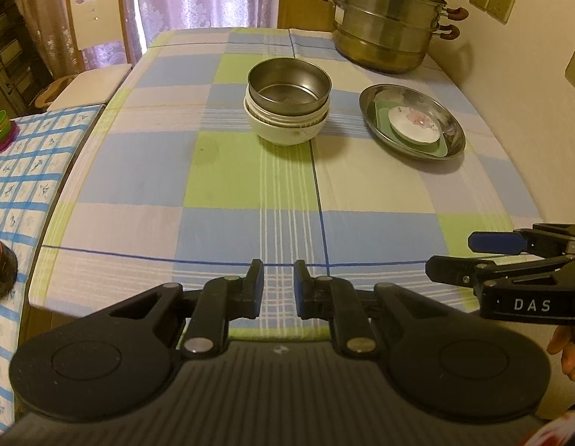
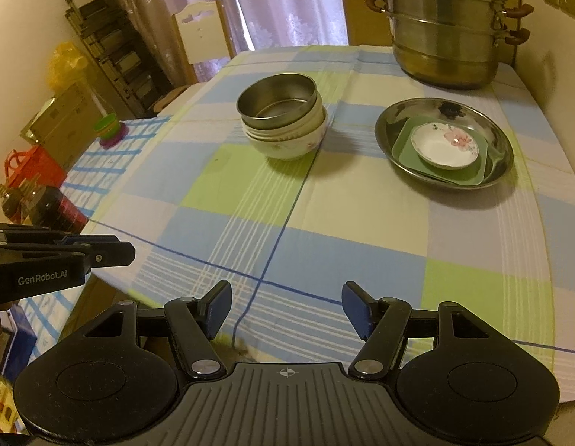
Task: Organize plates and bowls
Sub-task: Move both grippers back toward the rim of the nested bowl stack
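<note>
A stack of bowls (image 1: 287,104) stands mid-table, a steel bowl (image 2: 276,100) nested on top of white ceramic ones (image 2: 287,141). To its right a steel plate (image 1: 412,120) holds a green square dish (image 2: 440,171) and a small white flowered saucer (image 2: 445,145). My left gripper (image 1: 278,286) hangs near the table's front edge, jaws a narrow gap apart, empty. My right gripper (image 2: 286,308) is open and empty, also near the front edge, well short of the dishes.
A large steel steamer pot (image 1: 388,18) stands at the back right by the wall. A checked cloth covers the table (image 1: 250,193). A side table (image 1: 23,156) at left carries a green cup (image 2: 109,126) and a dark jar (image 2: 60,208). A chair (image 1: 94,29) stands beyond.
</note>
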`<action>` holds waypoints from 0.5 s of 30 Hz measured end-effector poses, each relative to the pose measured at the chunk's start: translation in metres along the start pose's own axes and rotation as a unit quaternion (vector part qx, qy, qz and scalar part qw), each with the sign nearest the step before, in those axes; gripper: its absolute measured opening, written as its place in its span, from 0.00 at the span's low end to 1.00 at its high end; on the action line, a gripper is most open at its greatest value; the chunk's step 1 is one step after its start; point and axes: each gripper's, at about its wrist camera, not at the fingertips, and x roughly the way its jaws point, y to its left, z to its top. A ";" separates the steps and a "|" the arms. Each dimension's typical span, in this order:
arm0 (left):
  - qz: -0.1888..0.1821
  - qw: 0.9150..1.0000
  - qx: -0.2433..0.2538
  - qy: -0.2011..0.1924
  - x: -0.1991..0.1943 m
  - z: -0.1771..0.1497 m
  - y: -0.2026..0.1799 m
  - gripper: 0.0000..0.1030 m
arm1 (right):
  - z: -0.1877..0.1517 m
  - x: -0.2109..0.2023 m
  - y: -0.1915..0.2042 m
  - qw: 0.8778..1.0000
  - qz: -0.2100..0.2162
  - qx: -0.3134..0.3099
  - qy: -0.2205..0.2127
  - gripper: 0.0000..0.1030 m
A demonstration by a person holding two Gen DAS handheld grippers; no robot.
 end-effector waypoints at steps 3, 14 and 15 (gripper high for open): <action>0.003 1.000 -0.004 -0.001 -0.003 -0.003 -0.004 0.14 | -0.003 -0.003 -0.003 1.000 0.002 -0.003 0.000 0.64; 0.013 1.000 -0.013 -0.013 -0.010 -0.008 -0.018 0.14 | -0.005 -0.012 -0.014 1.000 0.007 -0.014 -0.006 0.64; 0.014 1.000 -0.014 -0.015 -0.010 -0.009 -0.019 0.14 | -0.005 -0.013 -0.015 1.000 0.007 -0.015 -0.006 0.64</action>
